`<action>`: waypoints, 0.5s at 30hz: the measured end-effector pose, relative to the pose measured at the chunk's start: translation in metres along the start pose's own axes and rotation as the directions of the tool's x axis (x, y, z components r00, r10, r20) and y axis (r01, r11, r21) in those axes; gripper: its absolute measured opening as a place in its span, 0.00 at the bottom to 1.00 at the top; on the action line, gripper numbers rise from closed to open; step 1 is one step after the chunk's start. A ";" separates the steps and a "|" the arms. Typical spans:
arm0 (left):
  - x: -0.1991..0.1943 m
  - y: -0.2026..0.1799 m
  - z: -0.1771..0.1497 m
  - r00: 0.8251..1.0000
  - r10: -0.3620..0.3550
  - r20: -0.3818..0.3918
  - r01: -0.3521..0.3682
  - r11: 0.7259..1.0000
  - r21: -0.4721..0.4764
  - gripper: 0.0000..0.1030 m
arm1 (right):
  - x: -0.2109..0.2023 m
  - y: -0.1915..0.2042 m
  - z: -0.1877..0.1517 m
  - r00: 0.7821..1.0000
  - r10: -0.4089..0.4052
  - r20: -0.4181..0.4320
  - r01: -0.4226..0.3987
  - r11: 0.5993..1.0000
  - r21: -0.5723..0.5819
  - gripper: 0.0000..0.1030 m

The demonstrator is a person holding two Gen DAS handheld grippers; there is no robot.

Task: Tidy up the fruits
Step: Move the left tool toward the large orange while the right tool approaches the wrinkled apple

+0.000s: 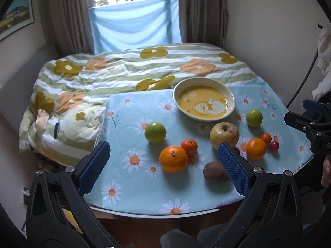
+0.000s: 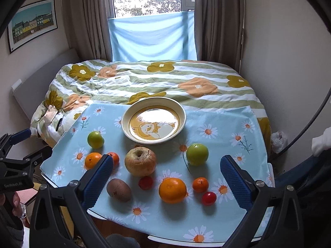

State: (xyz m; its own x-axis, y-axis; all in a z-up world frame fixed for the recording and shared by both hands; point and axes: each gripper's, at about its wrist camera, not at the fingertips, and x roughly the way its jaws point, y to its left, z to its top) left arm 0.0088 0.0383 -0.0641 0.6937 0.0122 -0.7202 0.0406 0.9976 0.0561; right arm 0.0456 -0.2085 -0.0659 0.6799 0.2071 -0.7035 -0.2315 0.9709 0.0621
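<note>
Daisy-printed, pale blue cloth covered the tabletop (image 2: 223,144), which stood against a bed with a puffy quilt (image 2: 165,80) striped green and white and scattered with big flowers. Both tongs hung over the near edge with their jaws wide apart and nothing between them. The left tongs (image 1: 164,165) had ribbed blue pads on black plastic arms; seen from the right wrist camera they sat off the near left corner (image 2: 12,142). The right tongs (image 2: 166,177) were of the same build.

Between the pads of the right tongs, along the near edge, lay a fuzzy brown kiwi (image 2: 118,189), a small red fruit (image 2: 145,183), a large dimpled orange (image 2: 172,190), a small tangerine (image 2: 200,184) and a glossy red cherry tomato (image 2: 209,198). Just beyond them sat a wrinkled, yellowish apple (image 2: 140,161) with a deep stem hollow, and to its right a smooth round green apple (image 2: 197,154). Toward the left edge rested a second orange (image 2: 93,160), touching or nearly touching a second tangerine (image 2: 113,158), with a smaller green apple (image 2: 95,139) behind them.

At the far edge, in the middle, stood a shallow round ceramic dish (image 2: 154,119), cream-rimmed, with a yellow cartoon bear printed inside; it held no fruit. Past the bed, brown curtains (image 2: 91,20) framed a window with a light blue sheet (image 2: 153,39) across its lower part, and a framed picture (image 2: 33,23) hung on the left wall.
</note>
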 end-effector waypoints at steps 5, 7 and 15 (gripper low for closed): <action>0.038 0.009 -0.009 0.996 -0.056 -0.073 0.061 0.995 0.077 1.00 | 0.028 0.012 -0.010 0.998 0.037 -0.049 -0.038 0.999 -0.032 1.00; 0.051 0.011 -0.014 0.992 -0.080 -0.101 0.091 0.990 0.105 1.00 | 0.039 0.016 -0.014 0.997 0.039 -0.065 -0.042 0.998 -0.042 1.00; 0.105 0.007 -0.029 0.964 -0.159 -0.215 0.206 0.954 0.219 1.00 | 0.083 0.022 -0.027 0.990 0.028 -0.138 -0.030 0.999 -0.013 1.00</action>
State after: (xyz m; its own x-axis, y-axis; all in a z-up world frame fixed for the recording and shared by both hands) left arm 0.0608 0.0490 -0.1591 0.5072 -0.1321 -0.8517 0.3395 0.9389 0.0566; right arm 0.0780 -0.1729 -0.1414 0.5705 0.2157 -0.7925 -0.2610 0.9625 0.0742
